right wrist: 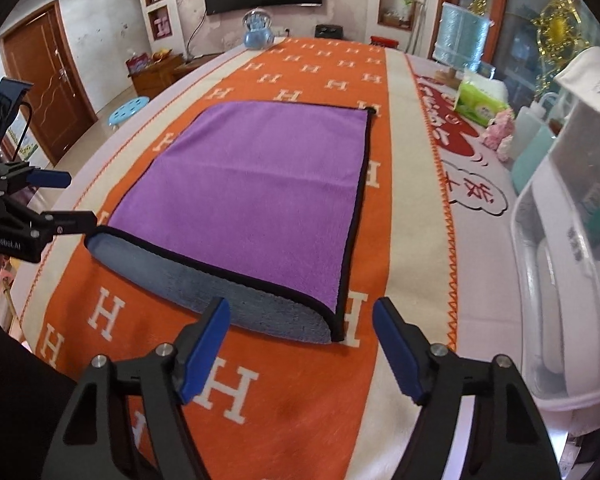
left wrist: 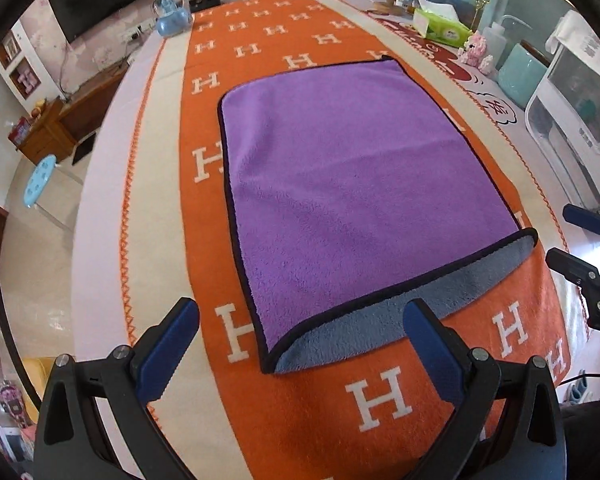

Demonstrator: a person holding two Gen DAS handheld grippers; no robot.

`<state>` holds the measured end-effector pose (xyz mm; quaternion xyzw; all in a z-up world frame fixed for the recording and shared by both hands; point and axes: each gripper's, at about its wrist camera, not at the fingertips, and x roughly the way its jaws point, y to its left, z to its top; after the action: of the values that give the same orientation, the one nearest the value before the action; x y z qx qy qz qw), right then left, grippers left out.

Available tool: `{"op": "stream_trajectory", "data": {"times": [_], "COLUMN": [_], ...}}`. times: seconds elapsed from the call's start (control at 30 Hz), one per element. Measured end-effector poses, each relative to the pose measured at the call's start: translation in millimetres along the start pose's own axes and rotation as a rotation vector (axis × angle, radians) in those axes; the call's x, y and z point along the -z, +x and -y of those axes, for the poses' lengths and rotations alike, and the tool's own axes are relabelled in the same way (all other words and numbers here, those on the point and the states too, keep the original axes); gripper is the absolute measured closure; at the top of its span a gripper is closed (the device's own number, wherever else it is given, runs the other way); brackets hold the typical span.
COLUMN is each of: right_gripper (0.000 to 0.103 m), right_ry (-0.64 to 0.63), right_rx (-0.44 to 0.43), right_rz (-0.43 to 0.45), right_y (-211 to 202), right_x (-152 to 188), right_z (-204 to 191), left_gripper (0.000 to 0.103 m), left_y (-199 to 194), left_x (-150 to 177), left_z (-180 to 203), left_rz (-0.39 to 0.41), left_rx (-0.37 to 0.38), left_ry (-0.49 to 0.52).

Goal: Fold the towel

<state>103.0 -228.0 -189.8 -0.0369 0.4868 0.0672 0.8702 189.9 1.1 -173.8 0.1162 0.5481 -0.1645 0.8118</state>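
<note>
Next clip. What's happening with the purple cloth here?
A person holds a two-finger gripper in each hand over a table draped in an orange H-patterned blanket. The purple towel lies on it, folded over once, with its grey underside showing as a strip along the near edge. The left gripper and right gripper are both open just short of that edge, gripping nothing. Whether either touches the cloth is unclear.

From my right gripper (right wrist: 302, 344), jaws apart, the blanket (right wrist: 300, 400) lies bare ahead, with the towel (right wrist: 260, 184) flat at 12 o'clock. A plastic bin (right wrist: 572, 300), bottle (right wrist: 534, 124) and tissue pack (right wrist: 478, 104) crowd 1 to 3 o'clock. My left gripper (right wrist: 74, 200) stands at 9 o'clock.
</note>
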Motion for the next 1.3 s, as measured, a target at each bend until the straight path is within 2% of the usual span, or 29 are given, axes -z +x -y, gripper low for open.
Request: {"op": "stream_trajectory", "data": {"times": [0.4,0.7,0.83,1.13,1.3], "right_gripper": [0.044,0.06,0.063,0.082,0.087], "right_ry": [-0.004,-0.006,-0.007,0.003,0.007], "right_rx": [-0.066,-0.096,-0.095,-0.07,-0.066], "right_rz": [-0.072,-0.112,-0.113,-0.118,-0.116], "right_y": [33,43,43,41,40], "right_x": [0,2,4,6,7], "right_z": [13,14,13,14,15], "left_gripper": [0.003,0.009,0.022,0.046,0.062], "left_y": [41,54,57,60,60], "left_x": [-3,-1,2,8,8], "left_z": [-13,-15,-17,-11,-8], "left_rz": [-0.083,-0.118,-0.127,-0.141,-0.142], "left_rx": [0.07,0.139,0.152,0.188,0.178], "left_ry": [-0.039,-0.078,-0.093,-0.116,-0.118]}}
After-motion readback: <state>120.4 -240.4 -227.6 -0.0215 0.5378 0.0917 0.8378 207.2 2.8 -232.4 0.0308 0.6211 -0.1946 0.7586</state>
